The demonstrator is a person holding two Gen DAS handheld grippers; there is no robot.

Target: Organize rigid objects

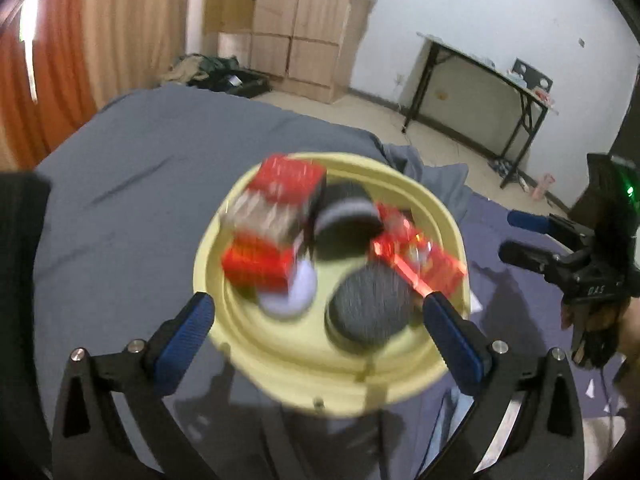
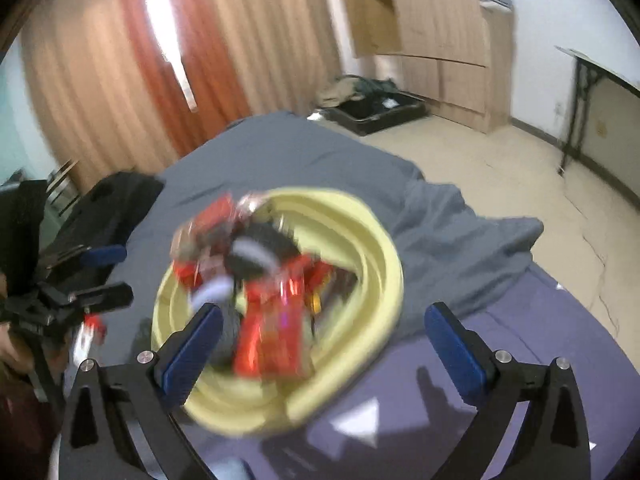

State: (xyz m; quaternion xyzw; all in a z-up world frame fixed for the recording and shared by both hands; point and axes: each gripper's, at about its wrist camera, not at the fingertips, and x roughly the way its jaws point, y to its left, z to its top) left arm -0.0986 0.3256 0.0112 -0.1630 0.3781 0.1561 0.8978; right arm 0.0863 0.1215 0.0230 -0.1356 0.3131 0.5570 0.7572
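A pale yellow round basin [image 1: 304, 384] sits on the bed and holds red boxes [image 1: 276, 228], dark round tins [image 1: 370, 308] and a red wrapped pack [image 1: 420, 260]. My left gripper [image 1: 320, 320] is open and empty just above the basin's near rim. The right gripper [image 1: 520, 236] shows at the right of that view. In the right wrist view the basin [image 2: 360, 364] and its blurred red pack [image 2: 272, 340] lie between the open fingers of my right gripper [image 2: 324, 332], which holds nothing. The left gripper [image 2: 104, 276] shows at the left there.
A grey-blue sheet [image 1: 140, 184] covers the bed, with a purple cloth [image 2: 500, 360] at the near side. A wooden wardrobe [image 1: 296, 20], an open suitcase [image 2: 376, 112] on the floor, a black-legged desk [image 1: 480, 80] and orange curtains [image 2: 140, 60] stand beyond.
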